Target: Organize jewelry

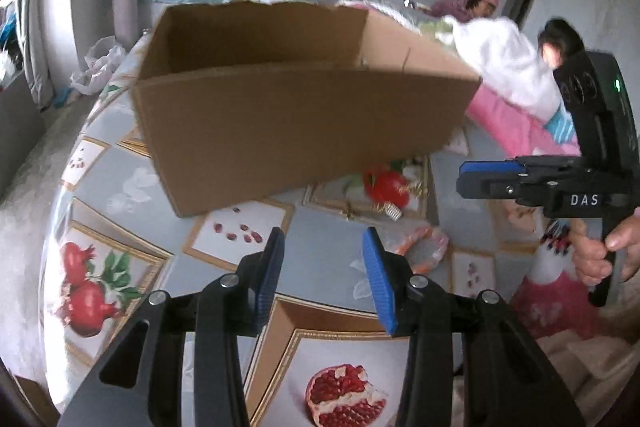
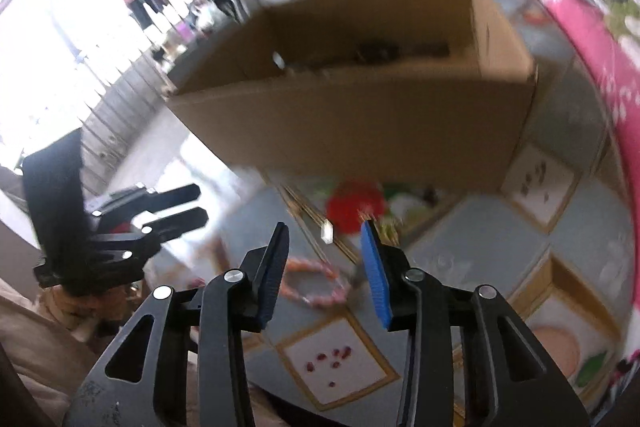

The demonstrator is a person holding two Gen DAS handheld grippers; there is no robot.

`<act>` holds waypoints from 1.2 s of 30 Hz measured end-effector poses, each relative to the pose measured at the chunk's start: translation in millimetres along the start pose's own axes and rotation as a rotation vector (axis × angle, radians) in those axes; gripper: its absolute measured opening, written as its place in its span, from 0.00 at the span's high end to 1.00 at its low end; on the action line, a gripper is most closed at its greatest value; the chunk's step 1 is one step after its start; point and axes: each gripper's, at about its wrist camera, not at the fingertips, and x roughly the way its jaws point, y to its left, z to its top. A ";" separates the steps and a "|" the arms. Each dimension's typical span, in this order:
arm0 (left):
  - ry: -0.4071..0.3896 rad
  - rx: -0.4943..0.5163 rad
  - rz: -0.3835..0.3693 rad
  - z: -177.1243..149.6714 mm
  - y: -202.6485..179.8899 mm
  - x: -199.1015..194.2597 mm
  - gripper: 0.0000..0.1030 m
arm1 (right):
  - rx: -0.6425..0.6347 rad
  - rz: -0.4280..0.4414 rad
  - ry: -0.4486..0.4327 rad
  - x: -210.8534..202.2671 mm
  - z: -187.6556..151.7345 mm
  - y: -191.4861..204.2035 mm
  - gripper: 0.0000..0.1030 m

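My left tongs (image 1: 324,275) stand part open over the desk (image 1: 120,187), gripping nothing. My right tongs (image 2: 326,275) are likewise part open and empty. A pink bead bracelet (image 2: 316,287) lies just beyond them at twelve o'clock, before the cardboard box (image 2: 360,131).

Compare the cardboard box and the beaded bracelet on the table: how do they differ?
The cardboard box is large, brown and rigid, standing open-topped; the beaded bracelet is a small pinkish-orange loop lying flat. The box sits farther back; the bracelet lies just beyond the open right gripper. Both rest on the pomegranate-print tablecloth, and neither is held.
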 end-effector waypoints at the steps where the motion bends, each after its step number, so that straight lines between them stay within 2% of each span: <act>1: 0.004 0.022 0.013 -0.9 -3.8 4.7 0.62 | 0.009 -0.023 0.016 5.6 -1.6 -2.2 0.69; 7: 0.008 0.093 0.035 -0.9 -15.9 22.4 0.62 | 0.021 -0.057 0.046 18.1 -1.9 -8.3 0.78; 13: 0.007 0.115 0.019 3.1 -19.9 34.2 0.62 | 0.002 -0.044 0.061 28.4 -1.3 -4.7 0.87; 21: 0.011 0.150 -0.010 9.7 -23.9 45.1 0.62 | 0.004 -0.038 0.067 38.8 -5.3 -8.9 0.87; 29: 0.026 0.159 -0.006 19.7 -29.0 61.7 0.62 | 0.017 -0.004 0.055 36.5 -6.7 -14.7 0.87; 36: 0.035 0.173 0.008 21.3 -27.2 69.0 0.71 | 0.023 0.016 0.049 29.9 -8.0 -24.0 0.89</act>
